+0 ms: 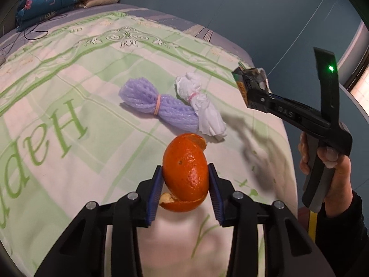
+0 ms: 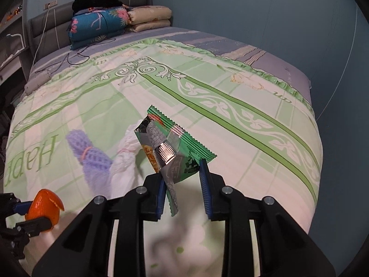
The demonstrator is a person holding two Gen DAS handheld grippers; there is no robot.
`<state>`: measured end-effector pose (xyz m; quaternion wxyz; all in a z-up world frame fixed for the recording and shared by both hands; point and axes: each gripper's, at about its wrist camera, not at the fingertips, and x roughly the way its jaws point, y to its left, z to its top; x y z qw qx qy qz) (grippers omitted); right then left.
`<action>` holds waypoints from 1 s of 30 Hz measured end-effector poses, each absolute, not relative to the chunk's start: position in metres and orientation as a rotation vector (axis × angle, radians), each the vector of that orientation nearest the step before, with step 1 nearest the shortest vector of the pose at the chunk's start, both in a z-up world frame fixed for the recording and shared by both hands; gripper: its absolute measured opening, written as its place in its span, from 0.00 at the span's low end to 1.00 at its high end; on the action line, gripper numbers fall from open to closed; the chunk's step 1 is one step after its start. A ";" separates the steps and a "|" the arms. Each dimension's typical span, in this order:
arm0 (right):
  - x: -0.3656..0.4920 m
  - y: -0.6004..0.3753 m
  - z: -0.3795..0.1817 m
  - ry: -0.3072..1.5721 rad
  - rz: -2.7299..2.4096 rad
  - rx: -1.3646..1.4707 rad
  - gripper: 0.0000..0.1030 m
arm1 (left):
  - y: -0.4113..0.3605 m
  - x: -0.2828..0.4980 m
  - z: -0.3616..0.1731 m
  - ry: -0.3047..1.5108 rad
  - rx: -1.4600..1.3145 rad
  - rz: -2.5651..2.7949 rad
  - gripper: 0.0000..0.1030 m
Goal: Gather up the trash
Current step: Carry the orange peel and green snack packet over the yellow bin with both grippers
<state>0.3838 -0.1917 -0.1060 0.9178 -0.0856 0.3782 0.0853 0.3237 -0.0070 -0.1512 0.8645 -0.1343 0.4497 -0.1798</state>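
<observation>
Between the blue pads of my left gripper (image 1: pixel 185 168) sits an orange peel (image 1: pixel 186 161), lifted off the green-and-white bedspread (image 1: pixel 69 80); the jaws are shut on it. My right gripper (image 2: pixel 182 170) is shut on a crumpled green snack wrapper (image 2: pixel 175 143), also off the bed. In the left wrist view that wrapper (image 1: pixel 251 83) hangs at the right, with a hand (image 1: pixel 332 168) on the handle. On the bedspread lie a purple foam net (image 1: pixel 156 108) tied with a rubber band and a white tissue bundle (image 1: pixel 203 108), side by side and touching.
Folded quilts (image 2: pixel 110 20) are stacked at the head of the bed against a grey headboard (image 2: pixel 41 23). A black cable (image 2: pixel 76 57) and a power strip (image 2: pixel 37 80) lie at the far left. A blue wall (image 2: pixel 253 11) runs close along the bed's right edge.
</observation>
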 end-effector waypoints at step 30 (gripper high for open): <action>0.184 -0.228 -0.047 0.742 0.243 0.042 0.24 | 0.003 0.149 -0.028 0.669 -0.214 -0.468 0.35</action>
